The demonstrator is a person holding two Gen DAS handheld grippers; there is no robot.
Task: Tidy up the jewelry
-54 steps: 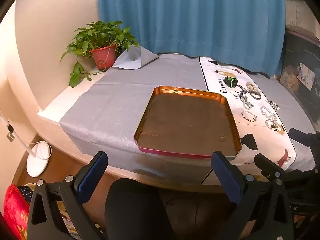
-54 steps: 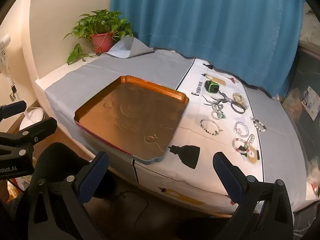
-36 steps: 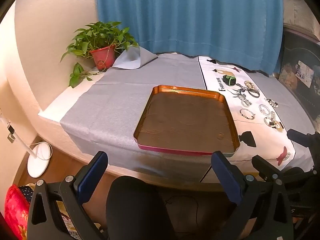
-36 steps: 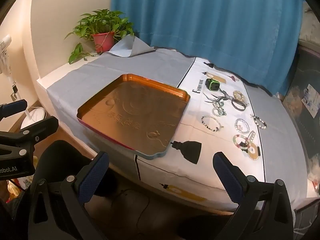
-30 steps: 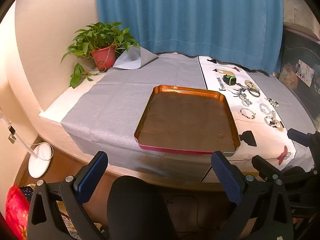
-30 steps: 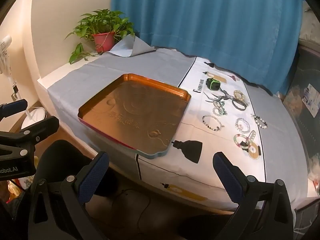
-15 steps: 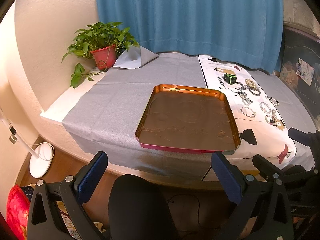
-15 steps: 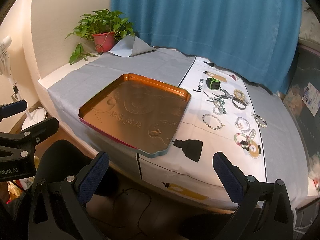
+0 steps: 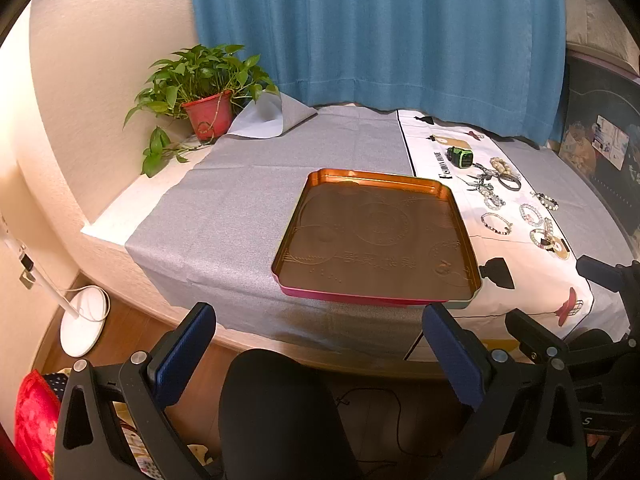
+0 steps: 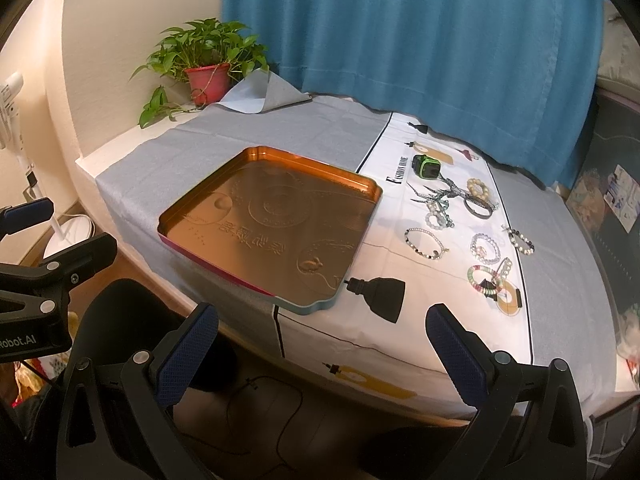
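Note:
An empty orange metal tray (image 9: 316, 208) (image 10: 200, 200) sits near the table's front edge. To its right, on a white printed cloth (image 10: 400, 340), lie several bead bracelets (image 10: 425, 242) (image 9: 496, 224), a green and black watch (image 10: 426, 167) (image 9: 460, 157) and a dark bangle (image 10: 478, 208). My left gripper (image 9: 320, 348) is open and empty, held off the table's front edge before the tray. My right gripper (image 10: 322, 350) is open and empty, below the tray's near right corner. Each gripper shows at the side of the other's view.
A potted plant in a red pot (image 9: 208, 114) stands at the back left corner. A grey cloth (image 9: 224, 208) covers the table. A blue curtain (image 9: 380, 32) hangs behind. A black chair back (image 9: 276, 412) is below the grippers. A white fan base (image 9: 84, 320) stands on the floor at left.
Both grippers have shifted slightly; the tray and jewelry sit a little higher and farther in both views. Nothing was taken hold of. Both stay open.

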